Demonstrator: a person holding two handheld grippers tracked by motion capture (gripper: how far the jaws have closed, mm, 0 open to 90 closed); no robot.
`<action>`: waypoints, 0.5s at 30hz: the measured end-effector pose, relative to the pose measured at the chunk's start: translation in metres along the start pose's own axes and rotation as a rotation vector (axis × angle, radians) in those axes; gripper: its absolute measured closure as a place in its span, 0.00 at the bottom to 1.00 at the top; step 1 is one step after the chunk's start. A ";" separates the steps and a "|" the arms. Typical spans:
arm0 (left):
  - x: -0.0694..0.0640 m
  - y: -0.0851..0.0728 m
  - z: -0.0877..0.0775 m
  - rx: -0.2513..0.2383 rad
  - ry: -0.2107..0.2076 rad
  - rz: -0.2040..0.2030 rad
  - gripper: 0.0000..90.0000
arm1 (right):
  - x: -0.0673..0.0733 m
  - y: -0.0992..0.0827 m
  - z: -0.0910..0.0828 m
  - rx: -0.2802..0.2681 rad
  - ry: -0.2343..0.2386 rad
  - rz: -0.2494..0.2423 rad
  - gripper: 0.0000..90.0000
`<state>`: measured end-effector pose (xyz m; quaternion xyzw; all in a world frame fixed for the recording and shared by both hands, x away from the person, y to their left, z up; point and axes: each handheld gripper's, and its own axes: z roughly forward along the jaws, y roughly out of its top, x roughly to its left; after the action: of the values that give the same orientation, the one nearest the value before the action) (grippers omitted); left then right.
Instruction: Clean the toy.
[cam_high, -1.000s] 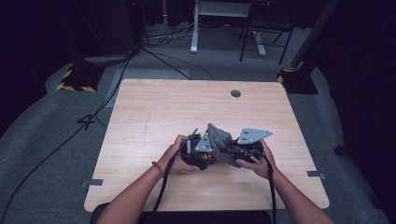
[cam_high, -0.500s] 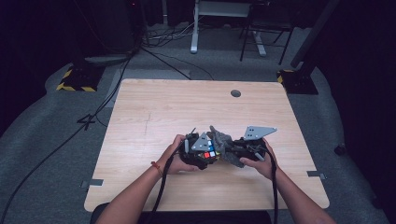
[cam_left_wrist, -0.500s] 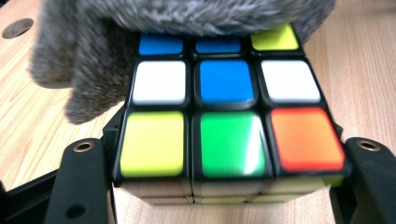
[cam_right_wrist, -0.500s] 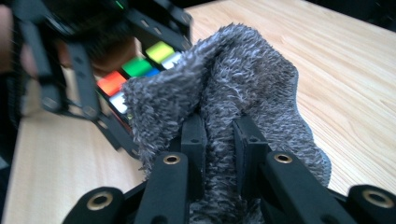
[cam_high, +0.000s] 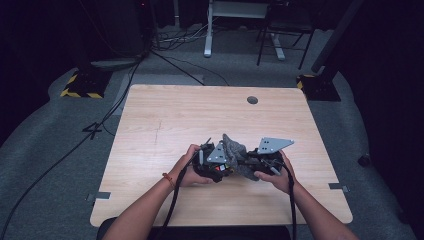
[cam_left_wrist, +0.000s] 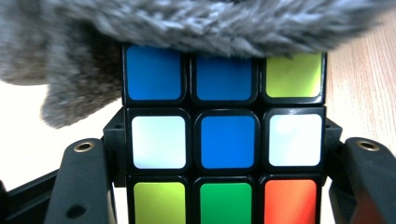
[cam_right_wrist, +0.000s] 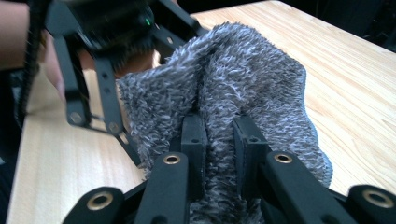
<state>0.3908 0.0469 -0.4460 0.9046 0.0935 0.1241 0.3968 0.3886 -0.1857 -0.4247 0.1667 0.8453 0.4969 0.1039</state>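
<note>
Near the table's (cam_high: 165, 120) near edge, the left gripper (cam_high: 212, 165) clamps a puzzle cube (cam_left_wrist: 224, 140) squarely between its jaws. The grey fluffy cloth (cam_right_wrist: 233, 102) drapes over the cube's top row, just to the right. The right gripper (cam_high: 257, 162) pinches a fold of that cloth, so any wiping stroke runs leftward across the cube.

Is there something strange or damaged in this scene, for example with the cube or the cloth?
Nothing looks damaged. The puzzle cube, clamped in the left gripper, is scrambled, with mixed colours on one face. The grey fluffy cloth, pinched by the right gripper, drapes over the cube's top edge.
</note>
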 end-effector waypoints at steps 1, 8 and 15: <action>0.001 0.000 -0.001 -0.001 0.004 -0.002 0.37 | 0.000 -0.001 0.000 0.012 -0.008 -0.002 0.86; 0.003 -0.002 -0.006 -0.010 0.015 -0.012 0.37 | -0.012 -0.014 0.008 0.107 -0.027 0.043 0.86; 0.002 -0.001 -0.005 -0.001 -0.003 -0.008 0.37 | -0.009 -0.011 0.004 0.081 -0.013 0.020 0.86</action>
<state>0.3908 0.0513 -0.4430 0.9043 0.0965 0.1210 0.3978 0.3966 -0.1913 -0.4357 0.1825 0.8623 0.4621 0.0977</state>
